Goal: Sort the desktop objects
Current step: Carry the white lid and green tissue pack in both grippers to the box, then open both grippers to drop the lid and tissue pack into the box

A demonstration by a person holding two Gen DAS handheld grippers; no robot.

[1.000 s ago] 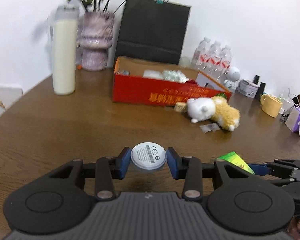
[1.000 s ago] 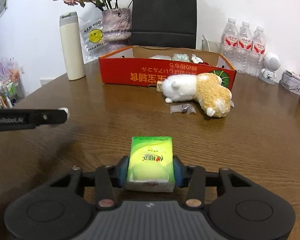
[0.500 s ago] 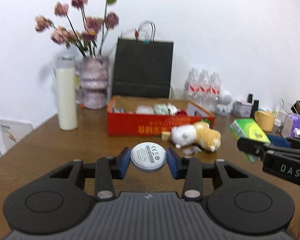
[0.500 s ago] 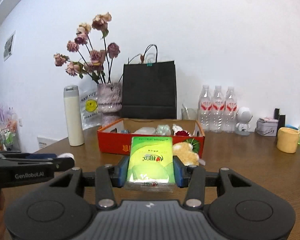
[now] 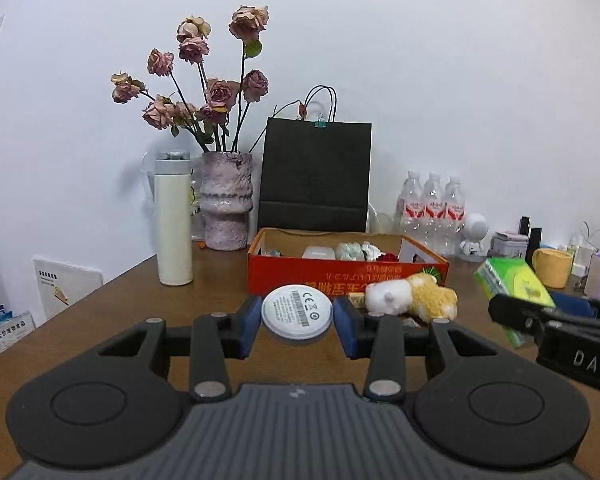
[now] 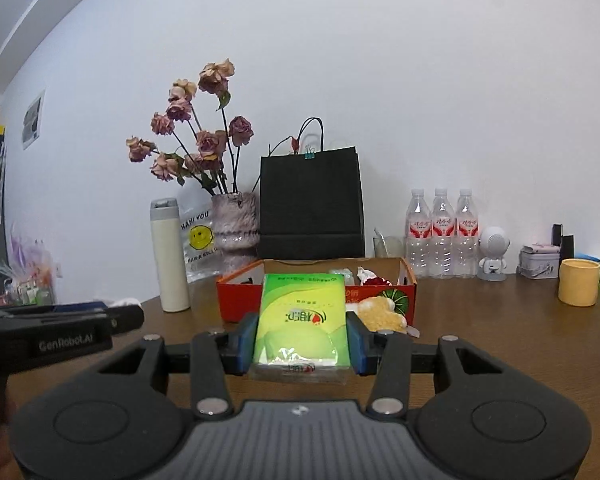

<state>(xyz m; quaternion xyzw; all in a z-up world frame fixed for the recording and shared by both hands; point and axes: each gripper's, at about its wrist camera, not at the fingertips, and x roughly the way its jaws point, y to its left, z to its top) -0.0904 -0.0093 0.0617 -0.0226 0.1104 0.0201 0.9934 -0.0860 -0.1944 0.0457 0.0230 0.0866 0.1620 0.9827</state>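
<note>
My left gripper (image 5: 297,317) is shut on a round white disc (image 5: 297,312) with a barcode label, held above the wooden table. My right gripper (image 6: 302,334) is shut on a green tissue pack (image 6: 300,322), also lifted off the table. In the left wrist view the tissue pack (image 5: 514,286) and the right gripper's black fingers (image 5: 518,316) show at the right. Ahead of both stands an open red cardboard box (image 5: 340,276) holding several small items. A white and yellow plush toy (image 5: 410,296) lies against the box front.
Behind the box stand a black paper bag (image 5: 315,176), a vase of dried roses (image 5: 226,210), a cream flask (image 5: 174,220) and three water bottles (image 5: 432,208). A small white robot figure (image 5: 474,236), a yellow mug (image 5: 550,268) and a grey tin (image 6: 538,262) crowd the right side.
Both grippers rose and tilted up from the tabletop, each carrying its object. The box, plush and wall now fill the view. The right gripper came closer alongside the left.
</note>
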